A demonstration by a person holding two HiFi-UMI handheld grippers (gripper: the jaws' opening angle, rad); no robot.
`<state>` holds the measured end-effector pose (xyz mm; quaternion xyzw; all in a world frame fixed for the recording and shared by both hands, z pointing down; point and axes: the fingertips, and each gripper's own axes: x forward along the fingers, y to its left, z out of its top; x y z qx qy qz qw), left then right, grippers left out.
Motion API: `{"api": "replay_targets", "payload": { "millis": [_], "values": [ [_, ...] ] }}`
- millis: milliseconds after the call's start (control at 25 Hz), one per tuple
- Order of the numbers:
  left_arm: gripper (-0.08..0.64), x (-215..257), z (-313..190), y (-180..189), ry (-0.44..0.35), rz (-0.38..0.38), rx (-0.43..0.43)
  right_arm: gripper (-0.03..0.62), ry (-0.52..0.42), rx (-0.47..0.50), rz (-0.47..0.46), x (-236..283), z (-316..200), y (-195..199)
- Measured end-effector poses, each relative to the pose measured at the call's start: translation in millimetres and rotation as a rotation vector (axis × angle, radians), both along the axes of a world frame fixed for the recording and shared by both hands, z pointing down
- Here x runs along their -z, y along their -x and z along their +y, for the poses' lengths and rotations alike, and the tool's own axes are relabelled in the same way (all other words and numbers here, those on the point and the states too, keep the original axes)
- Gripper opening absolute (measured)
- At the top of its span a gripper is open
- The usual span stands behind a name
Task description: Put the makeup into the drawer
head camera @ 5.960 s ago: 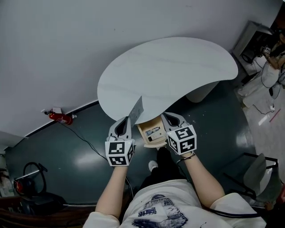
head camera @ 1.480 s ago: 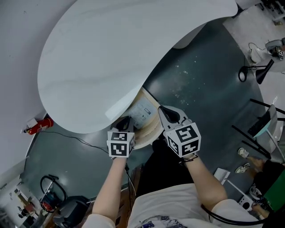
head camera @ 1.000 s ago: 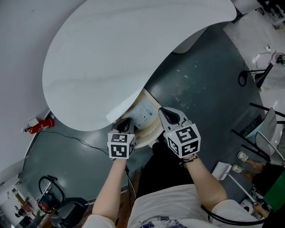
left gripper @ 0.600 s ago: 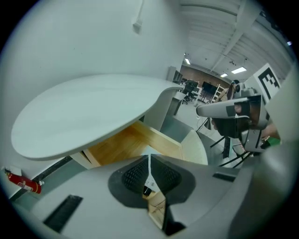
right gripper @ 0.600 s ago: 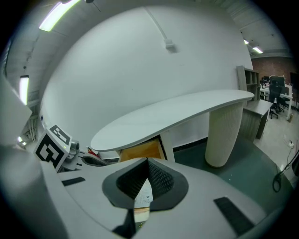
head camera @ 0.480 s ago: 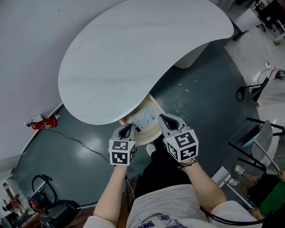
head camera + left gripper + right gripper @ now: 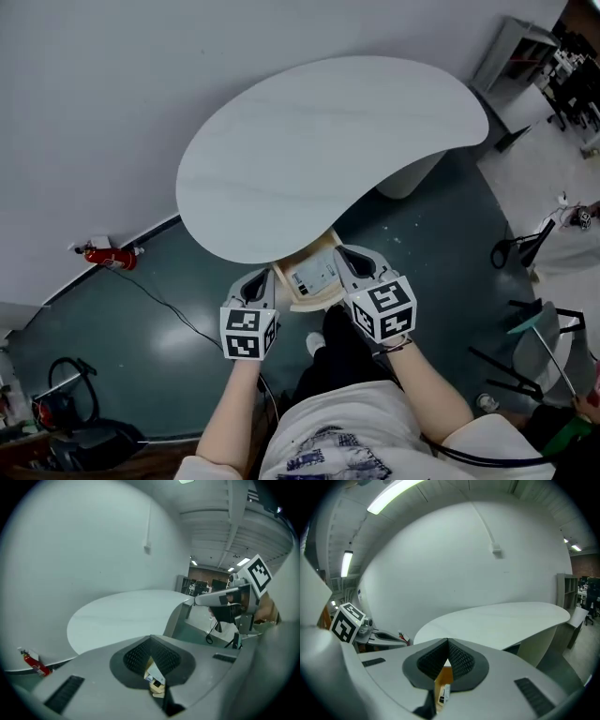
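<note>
A pale wooden drawer [image 7: 322, 299] stands pulled out from under the near edge of the white table [image 7: 328, 141]. In it lies a flat makeup pack [image 7: 314, 276] with a printed label. My left gripper [image 7: 260, 278] hangs just left of the drawer, shut and empty. On the drawer's right side my right gripper [image 7: 345, 251] is also shut, with nothing between its pads. In the left gripper view the closed left gripper [image 7: 151, 640] points over the table, and the drawer's contents [image 7: 154, 680] show below the tips. The right gripper [image 7: 447, 642] shows the same closed tips in its own view.
The table rests on a rounded pedestal [image 7: 410, 178] over a dark green floor. A red fire extinguisher [image 7: 105, 255] lies by the wall, with a cable [image 7: 178, 305] running from it. Chair frames [image 7: 534, 328] stand at the right, a dark bag [image 7: 66, 412] at the lower left.
Both grippers have risen up and back from the drawer's front. The head view has swung, so the whole tabletop now shows. The drawer stays open with the pack inside.
</note>
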<state>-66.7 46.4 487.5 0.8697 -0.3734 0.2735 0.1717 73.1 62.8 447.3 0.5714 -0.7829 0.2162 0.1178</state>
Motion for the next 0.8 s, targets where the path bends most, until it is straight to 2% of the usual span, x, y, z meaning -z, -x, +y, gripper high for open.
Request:
{"api": "replay_targets", "payload": {
  "millis": [360,800],
  "values": [
    [0.046,95,-3,44,-0.168,0.087,0.094,0.020,-0.087,0.051,-0.004,69,-1,36],
    [0.046,175,2,64,-0.316,0.156,0.163,0.020,-0.196,0.083,-0.007,135,-4,55]
  ]
}}
